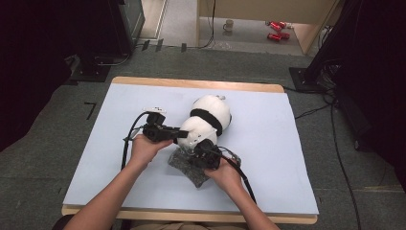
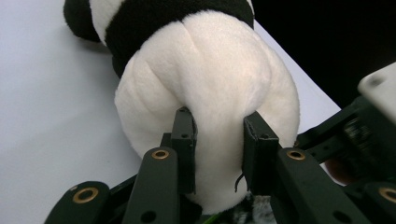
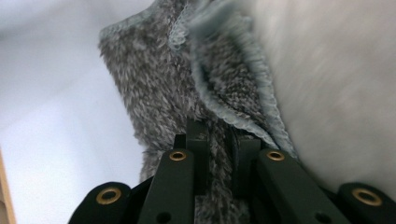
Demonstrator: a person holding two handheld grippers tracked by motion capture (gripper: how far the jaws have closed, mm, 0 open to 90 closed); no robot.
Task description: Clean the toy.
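Two fingers [image 3: 198,140] around grey fuzzy cloth [image 3: 154,88].

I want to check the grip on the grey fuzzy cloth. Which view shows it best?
The right gripper view: the cloth is close up, pinched between the right gripper. The high view shows a small dark patch below the plush toy; the left gripper view a sliver at the bottom edge.

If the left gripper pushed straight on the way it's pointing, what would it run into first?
The plush panda. The left gripper already has its jaws pinching a white fold of the toy's rounded end, so going on would most likely just press deeper into that soft body; the black band lies farther along.
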